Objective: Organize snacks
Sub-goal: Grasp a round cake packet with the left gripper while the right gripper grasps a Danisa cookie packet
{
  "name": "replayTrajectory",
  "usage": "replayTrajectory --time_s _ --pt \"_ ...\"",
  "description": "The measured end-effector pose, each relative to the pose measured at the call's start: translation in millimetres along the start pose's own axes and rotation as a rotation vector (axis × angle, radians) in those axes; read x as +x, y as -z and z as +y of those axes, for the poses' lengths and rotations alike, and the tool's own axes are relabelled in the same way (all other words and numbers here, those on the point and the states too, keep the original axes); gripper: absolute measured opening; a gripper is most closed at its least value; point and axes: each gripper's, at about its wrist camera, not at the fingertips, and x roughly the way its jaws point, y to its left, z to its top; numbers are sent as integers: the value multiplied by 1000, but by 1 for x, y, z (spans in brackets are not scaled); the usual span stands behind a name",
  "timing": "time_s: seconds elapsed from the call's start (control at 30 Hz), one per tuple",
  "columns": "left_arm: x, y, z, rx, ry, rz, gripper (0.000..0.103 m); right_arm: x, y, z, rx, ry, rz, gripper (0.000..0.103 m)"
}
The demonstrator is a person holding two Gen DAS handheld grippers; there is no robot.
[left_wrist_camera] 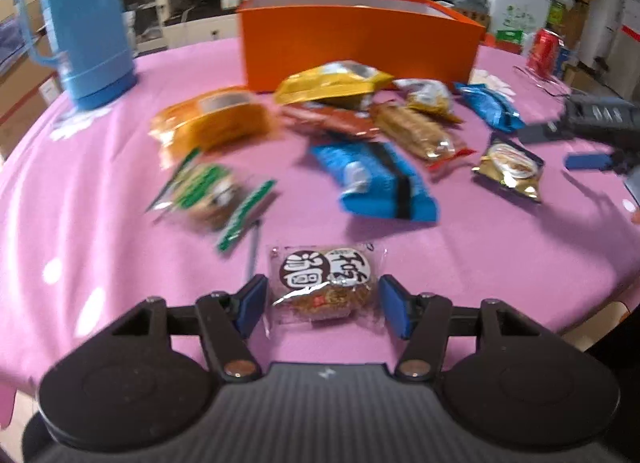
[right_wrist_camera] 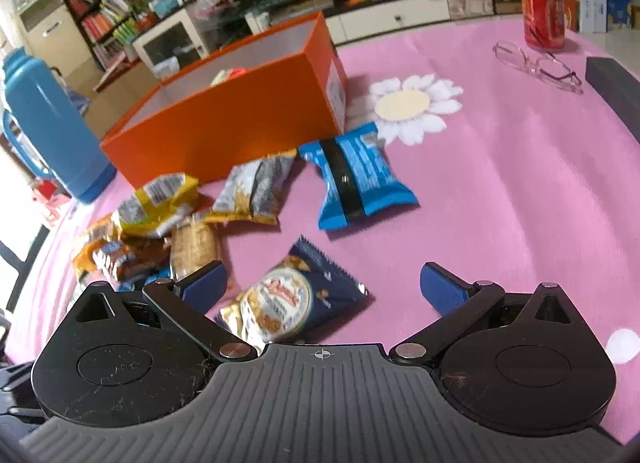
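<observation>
A clear-wrapped brown cake with round black and white labels (left_wrist_camera: 324, 287) lies on the pink tablecloth (left_wrist_camera: 100, 223) between the blue pads of my left gripper (left_wrist_camera: 323, 305). The pads stand at the wrapper's two side edges, and the wrapper looks unsqueezed. My right gripper (right_wrist_camera: 324, 285) is wide open low over a dark blue and gold cookie packet (right_wrist_camera: 288, 299), which lies nearer its left finger. That same gripper (left_wrist_camera: 560, 147) shows at the right edge of the left wrist view, beside the same packet (left_wrist_camera: 510, 167). An open orange box (left_wrist_camera: 360, 39) stands behind the snack pile.
Several loose packets lie before the box: blue (left_wrist_camera: 376, 179), green (left_wrist_camera: 208, 191), orange (left_wrist_camera: 212, 119), yellow (left_wrist_camera: 332, 81). A blue thermos (left_wrist_camera: 80, 23) stands far left. A red can (right_wrist_camera: 542, 11), glasses (right_wrist_camera: 536, 63) and a dark case (right_wrist_camera: 616, 87) sit far right.
</observation>
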Motion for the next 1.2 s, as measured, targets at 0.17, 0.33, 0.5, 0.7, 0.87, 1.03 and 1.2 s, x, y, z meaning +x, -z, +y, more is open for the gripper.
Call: replayTrajectory --time_s 0.17,0.33,0.5,0.7,0.87,1.03,1.2 --pt "2 -2 4 -20 -10 -16 60 -9 30 10 -3 29 41 91" --pt "4 -3 2 -22 -2 -25 62 -13 40 27 5 -19 42 90" --pt "3 -5 7 -51 29 -19 64 1 28 44 -130 55 38 91" --pt "4 -5 6 -45 37 -21 66 24 9 44 -347 -38 125 91" --pt "7 -7 6 -39 35 -25 66 39 8 49 -455 -2 117 91" --pt "9 -7 3 -24 24 -30 66 37 13 53 -454 21 96 91" --pt "9 -7 1 -13 17 -30 67 22 26 61 -402 16 115 91"
